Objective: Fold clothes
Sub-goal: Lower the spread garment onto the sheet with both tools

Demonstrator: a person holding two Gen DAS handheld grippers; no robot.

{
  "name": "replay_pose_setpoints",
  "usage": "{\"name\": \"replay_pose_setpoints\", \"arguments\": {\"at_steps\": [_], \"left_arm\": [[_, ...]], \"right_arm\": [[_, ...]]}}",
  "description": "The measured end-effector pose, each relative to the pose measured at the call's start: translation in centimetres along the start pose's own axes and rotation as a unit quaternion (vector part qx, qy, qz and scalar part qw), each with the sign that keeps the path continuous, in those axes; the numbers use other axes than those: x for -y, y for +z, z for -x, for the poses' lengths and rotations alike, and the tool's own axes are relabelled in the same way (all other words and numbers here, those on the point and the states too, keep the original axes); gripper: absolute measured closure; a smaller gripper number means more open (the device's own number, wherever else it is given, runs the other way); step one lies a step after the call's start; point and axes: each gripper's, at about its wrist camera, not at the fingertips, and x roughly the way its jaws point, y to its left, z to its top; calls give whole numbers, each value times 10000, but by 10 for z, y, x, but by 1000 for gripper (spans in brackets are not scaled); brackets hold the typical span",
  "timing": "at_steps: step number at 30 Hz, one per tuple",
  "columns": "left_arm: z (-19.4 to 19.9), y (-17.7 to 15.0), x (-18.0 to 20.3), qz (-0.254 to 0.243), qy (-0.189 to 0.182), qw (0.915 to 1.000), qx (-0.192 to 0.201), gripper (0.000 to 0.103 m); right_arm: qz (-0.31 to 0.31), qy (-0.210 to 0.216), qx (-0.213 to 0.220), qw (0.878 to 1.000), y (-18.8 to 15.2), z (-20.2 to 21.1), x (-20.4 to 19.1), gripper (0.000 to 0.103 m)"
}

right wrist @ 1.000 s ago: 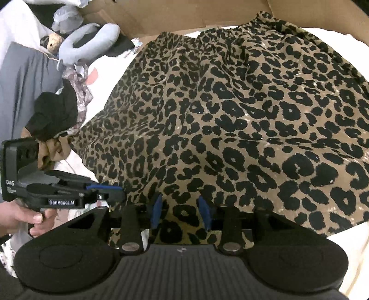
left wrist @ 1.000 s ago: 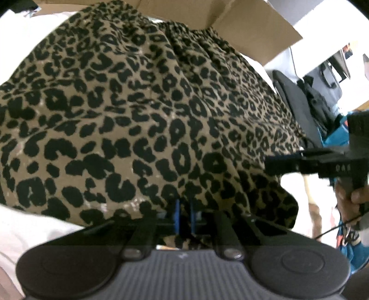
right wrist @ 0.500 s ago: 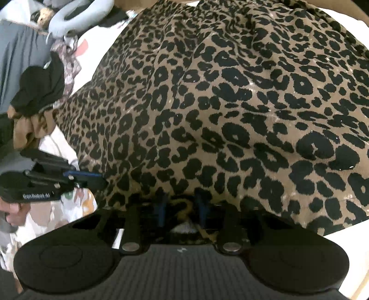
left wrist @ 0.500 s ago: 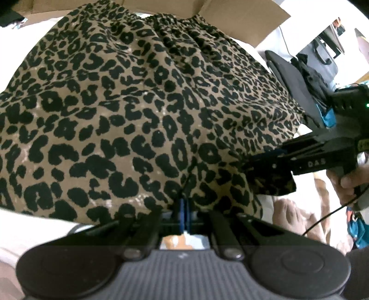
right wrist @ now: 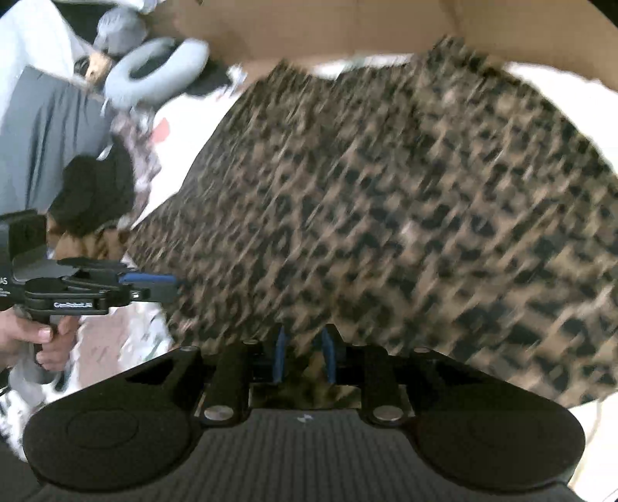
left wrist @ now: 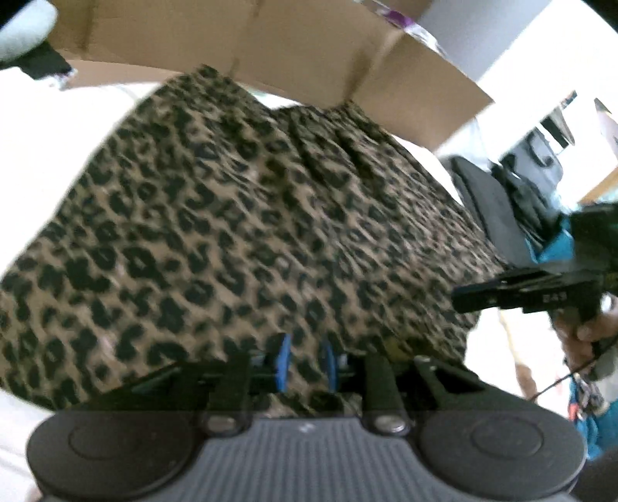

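Left wrist view, from the left: white bedding (left wrist: 46, 154) under a leopard-print skirt (left wrist: 251, 231), spread flat and wide, gathered waistband at the far end against a sheet of brown cardboard (left wrist: 309, 50). Near hem of the skirt right at the left gripper (left wrist: 305, 363), blue pads (left wrist: 284, 361) parted with a clear gap, cloth showing between and beneath them, not pinched. Further right, beyond the skirt's edge, dark clothes (left wrist: 502, 216) in a heap. At the far right, the right gripper (left wrist: 463, 299) seen side-on, tip at the skirt's right edge, held by a hand (left wrist: 587, 332).

Right wrist view, blurred, from the left: a grey garment (right wrist: 42, 139), a pale blue neck pillow (right wrist: 154, 73) and a black garment (right wrist: 92, 193) piled beside the skirt. Below them the left gripper (right wrist: 170, 285) seen side-on, blue tip touching or just short of the skirt's left edge; gripped by a hand (right wrist: 34, 336). Centre and right filled by the skirt (right wrist: 405, 212), lying on the white bedding (right wrist: 548, 81), waistband toward the cardboard (right wrist: 347, 27). Near hem over the right gripper (right wrist: 303, 355), blue pads (right wrist: 279, 353) apart, a fold of cloth lying between them, unclamped.
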Motion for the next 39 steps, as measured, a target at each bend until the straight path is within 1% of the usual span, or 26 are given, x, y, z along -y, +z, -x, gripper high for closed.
{"name": "replay_pose_setpoints", "arguments": {"at_steps": [2, 5, 9, 11, 13, 16, 19, 21, 24, 29, 31, 34, 39], "left_arm": [[-2, 9, -7, 21, 121, 9999, 104, 82], [-6, 17, -17, 94, 308, 9993, 205, 78], [-12, 22, -30, 150, 551, 9982, 207, 77], [-15, 22, -38, 208, 642, 9975, 192, 74], [-17, 20, -46, 274, 799, 9963, 179, 74], [-15, 21, -62, 344, 1119, 9928, 257, 74], [-14, 24, -75, 431, 1297, 9903, 265, 74], [-13, 28, -82, 456, 1288, 9903, 261, 74], [-14, 32, -84, 344, 1370, 9897, 250, 74], [-13, 41, -86, 253, 1437, 9887, 336, 74], [-17, 48, -92, 321, 1566, 9866, 331, 72], [-24, 57, -100, 428, 1752, 9831, 322, 72], [-28, 62, -104, 599, 1872, 9798, 361, 73]], "right_arm": [[7, -246, 109, 9996, 5, 2, 9, 81], [-104, -595, 234, 9979, 9, 1, 26, 80], [-292, -944, 264, 9948, 8, -6, 49, 80], [-266, -1146, 202, 9929, 7, -12, 56, 80], [-224, -1473, 143, 9887, 5, -15, 65, 78], [-449, -1862, 182, 9813, 0, -12, 85, 78], [-579, -1993, 276, 9778, 0, -7, 101, 79], [-503, -2030, 323, 9774, 2, -6, 107, 79], [-494, -2044, 427, 9767, 6, -5, 116, 80], [-394, -2263, 579, 9715, 19, -4, 125, 80], [-428, -2318, 623, 9698, 25, -4, 131, 80], [-394, -2598, 682, 9624, 31, -2, 136, 80], [-525, -2817, 734, 9553, 39, 0, 152, 80]]}}
